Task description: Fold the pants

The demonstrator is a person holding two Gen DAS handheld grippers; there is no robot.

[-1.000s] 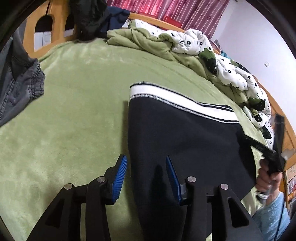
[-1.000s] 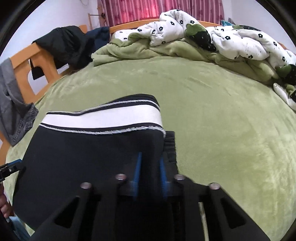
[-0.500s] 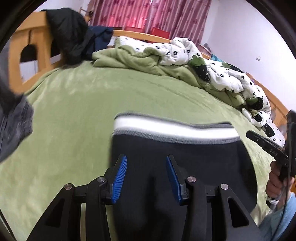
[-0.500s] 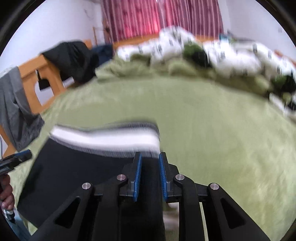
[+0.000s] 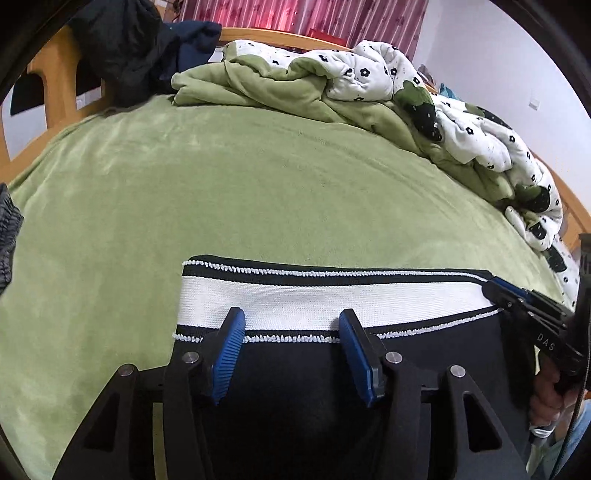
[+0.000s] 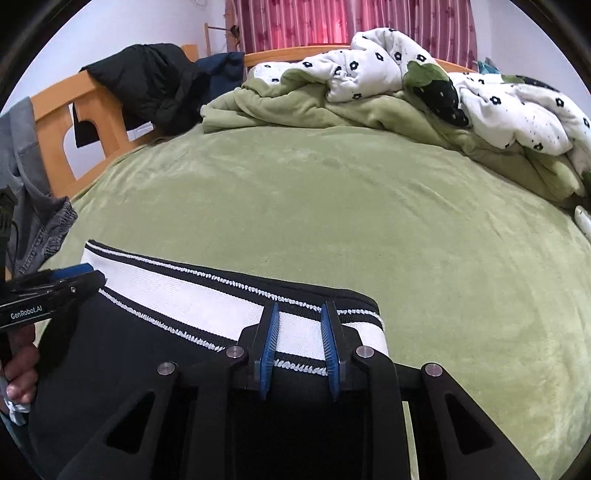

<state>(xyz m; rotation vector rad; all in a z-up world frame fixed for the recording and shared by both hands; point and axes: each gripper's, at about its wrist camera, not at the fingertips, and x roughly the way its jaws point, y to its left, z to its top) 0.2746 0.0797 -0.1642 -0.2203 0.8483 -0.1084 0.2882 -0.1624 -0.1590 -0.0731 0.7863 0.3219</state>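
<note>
Counting one pair of black pants with a white-striped knit waistband (image 5: 317,299) on the green fleece bedspread (image 5: 221,192), we hold two grippers over it: left gripper (image 5: 291,325) spread wide, right gripper (image 6: 300,325) parted, neither gripping.

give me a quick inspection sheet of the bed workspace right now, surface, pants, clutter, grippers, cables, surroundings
surface: green bed cover, smooth in the middle.
job's things: black pants lying flat, white waistband farthest from both cameras.
clutter: bunched green and floral duvet; dark jacket on the wooden bed frame; grey garment hanging at the left edge.
grippers: left gripper open over the waistband; right gripper open, gripping nothing.
cables: one thin cable below the right hand.
surroundings: red curtains, white walls.
</note>
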